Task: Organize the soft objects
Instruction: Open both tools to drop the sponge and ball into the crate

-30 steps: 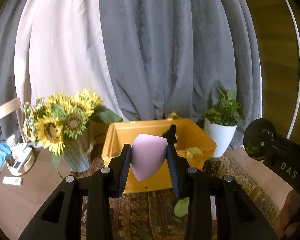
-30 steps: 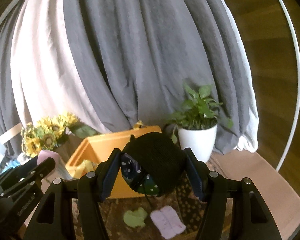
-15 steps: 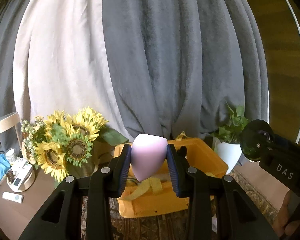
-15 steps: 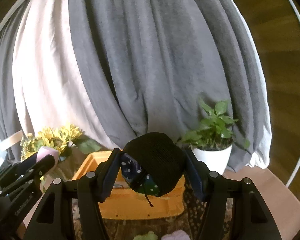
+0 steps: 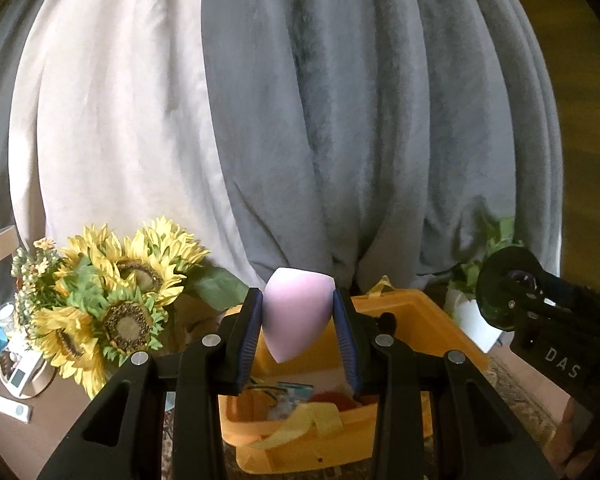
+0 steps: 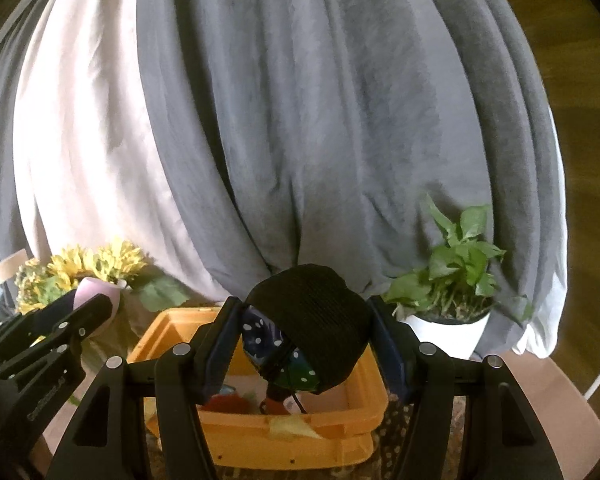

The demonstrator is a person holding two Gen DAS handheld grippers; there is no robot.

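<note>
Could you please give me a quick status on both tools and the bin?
Left tool shut on pink sponge. Right tool shut on black bundle. Orange bin just ahead, partly filled. Nothing blocking.

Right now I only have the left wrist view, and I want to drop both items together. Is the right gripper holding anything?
Observer: Yes. The right gripper is shut on a black knitted bundle, which is pressed between both fingers.
Operator: Is it only black fabric?
Observer: No. A dark polka-dot cloth shows under the bundle's left edge.
Operator: Is anything hanging loose?
Observer: A thin black thread dangles from the bundle, in front of the yellow bin.
</note>
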